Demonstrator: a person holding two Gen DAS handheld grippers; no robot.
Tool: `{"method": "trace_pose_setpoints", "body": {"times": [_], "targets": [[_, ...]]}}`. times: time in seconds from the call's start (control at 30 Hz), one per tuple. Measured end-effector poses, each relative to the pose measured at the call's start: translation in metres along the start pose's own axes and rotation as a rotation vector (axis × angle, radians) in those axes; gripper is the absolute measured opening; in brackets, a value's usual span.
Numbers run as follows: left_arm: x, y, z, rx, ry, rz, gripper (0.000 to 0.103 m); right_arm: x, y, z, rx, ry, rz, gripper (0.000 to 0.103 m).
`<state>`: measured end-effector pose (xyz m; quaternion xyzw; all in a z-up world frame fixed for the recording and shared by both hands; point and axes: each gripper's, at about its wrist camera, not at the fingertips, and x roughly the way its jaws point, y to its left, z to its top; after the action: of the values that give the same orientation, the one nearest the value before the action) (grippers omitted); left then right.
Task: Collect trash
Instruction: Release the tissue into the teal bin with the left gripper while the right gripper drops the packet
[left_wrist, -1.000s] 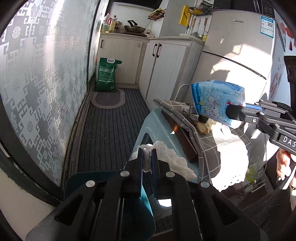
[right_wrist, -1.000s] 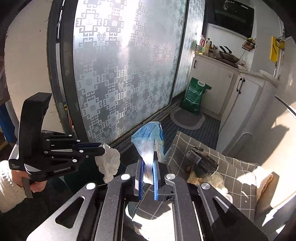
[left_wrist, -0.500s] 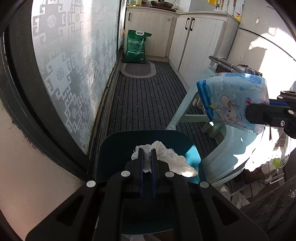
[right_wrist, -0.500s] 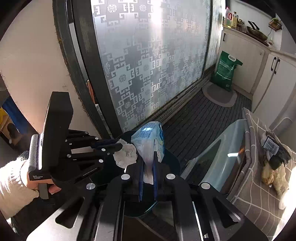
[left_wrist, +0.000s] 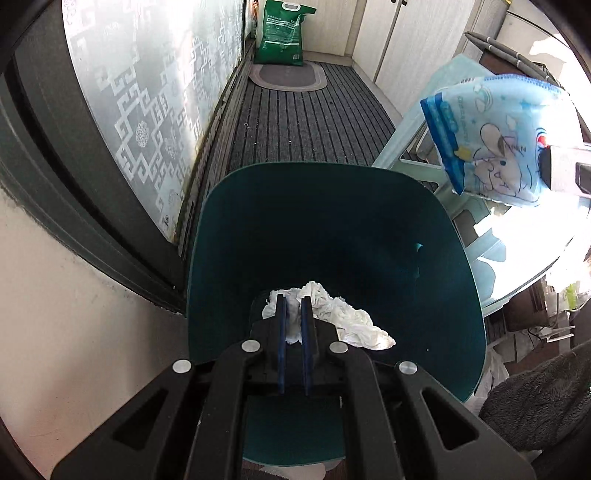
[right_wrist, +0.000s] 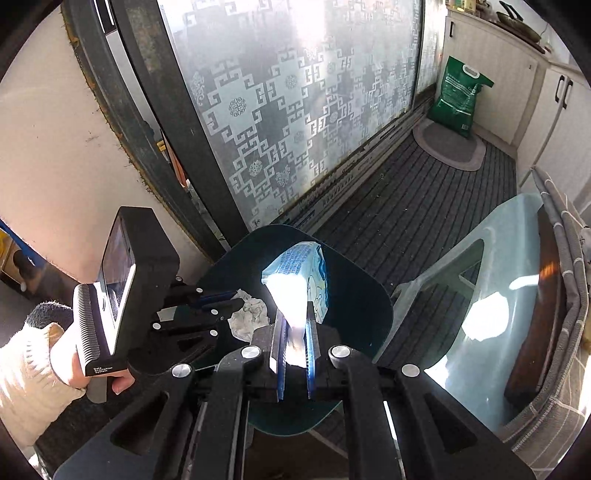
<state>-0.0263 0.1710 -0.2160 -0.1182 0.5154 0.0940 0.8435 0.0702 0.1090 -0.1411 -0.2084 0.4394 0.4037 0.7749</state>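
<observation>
Trash is two pieces here: one crumpled white tissue (left_wrist: 334, 314) pinched tight in the left gripper (left_wrist: 293, 321), sitting just over the mouth of the teal bin (left_wrist: 221, 229), and one blue snack wrapper (right_wrist: 301, 282) clamped in the right gripper (right_wrist: 295, 347), also above the bin. I'd get both well inside the rim before letting go, since light stuff probably drifts.
</observation>
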Motion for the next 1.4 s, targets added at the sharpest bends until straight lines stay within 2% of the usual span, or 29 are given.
{"method": "trace_pose_setpoints", "body": {"times": [0.07, 0.13, 0.2, 0.47, 0.63, 0.93, 1.17, 1.4], "targets": [[0.005, -0.001, -0.002, 0.015, 0.016, 0.003, 0.009, 0.003, -0.002, 0.0, 0.006, 0.006, -0.002, 0.008], [0.006, -0.003, 0.0, 0.036, 0.001, 0.033, 0.018, 0.009, -0.006, 0.0, 0.025, 0.021, -0.005, 0.008], [-0.001, -0.004, 0.001, 0.037, -0.029, 0.03, 0.026, 0.017, -0.011, -0.002, 0.041, 0.041, -0.01, 0.008], [-0.052, -0.012, 0.018, 0.028, -0.187, 0.016, 0.026, 0.028, -0.02, -0.008, 0.061, 0.068, -0.028, 0.008], [-0.091, -0.019, 0.03, 0.016, -0.299, -0.006, 0.018, 0.033, -0.019, -0.011, 0.047, 0.079, -0.033, 0.008], [-0.159, -0.027, 0.031, 0.012, -0.474, -0.014, 0.015, 0.066, -0.023, -0.031, 0.047, 0.156, -0.032, 0.008], [-0.18, -0.03, 0.038, -0.003, -0.533, -0.055, 0.014, 0.092, -0.015, -0.045, 0.005, 0.224, -0.013, 0.008], [-0.197, -0.04, 0.039, 0.015, -0.583, -0.102, 0.013, 0.115, 0.001, -0.062, -0.064, 0.292, -0.032, 0.011]]}}
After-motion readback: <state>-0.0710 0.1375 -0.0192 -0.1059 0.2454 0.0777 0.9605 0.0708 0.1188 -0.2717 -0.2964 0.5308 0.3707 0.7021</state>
